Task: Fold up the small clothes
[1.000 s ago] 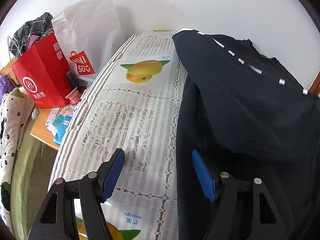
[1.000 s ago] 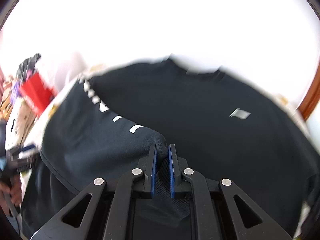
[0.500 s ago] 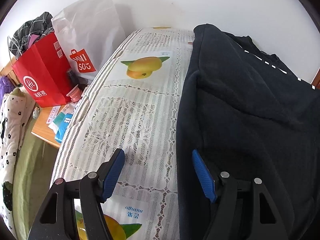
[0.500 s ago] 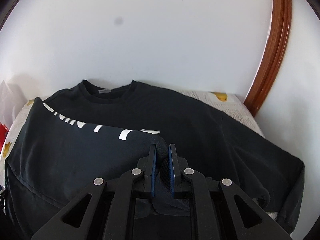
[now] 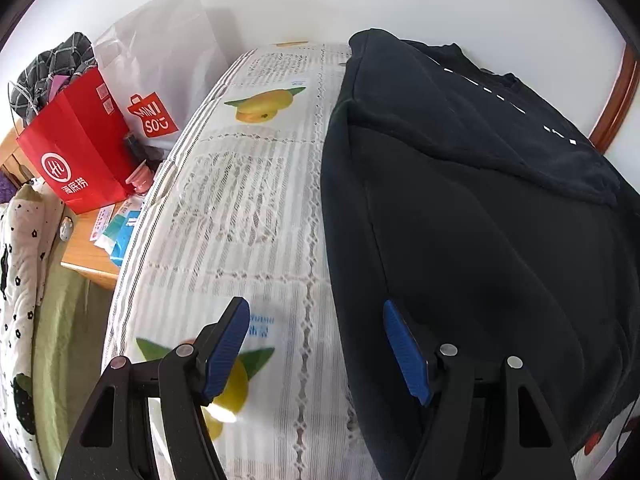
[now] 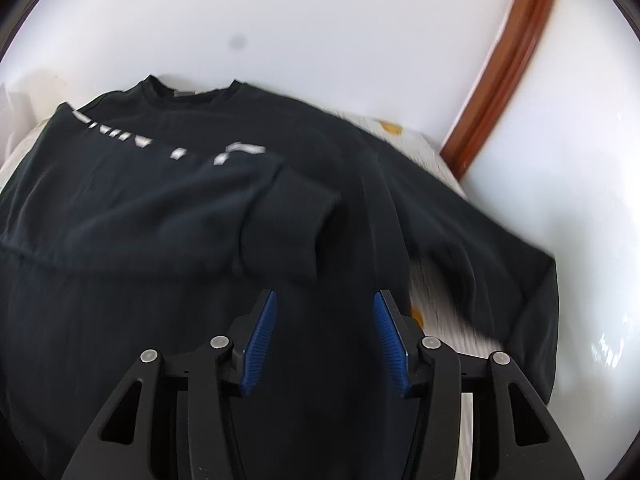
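Sweatshirt [image 6: 168, 288] is spread on the mango-print cloth [image 5: 240, 208], its sleeve cuff [image 6: 288, 232] laid across it, being let go cleanly by the opening, empty right gripper [image 6: 320, 336], with the left gripper [image 5: 316, 352] wide and empty.

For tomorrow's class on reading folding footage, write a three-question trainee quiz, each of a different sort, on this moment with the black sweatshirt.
1. True or false: the right gripper is clamped on the folded sleeve.
2. Which sleeve lies folded across the black sweatshirt: A, the plain one, or B, the one with white lettering?
3. What fruit is printed on the mattress cover under the left gripper?

Key: 1 false, its jaws are opening with nothing between them; 2 B; 3 a mango.
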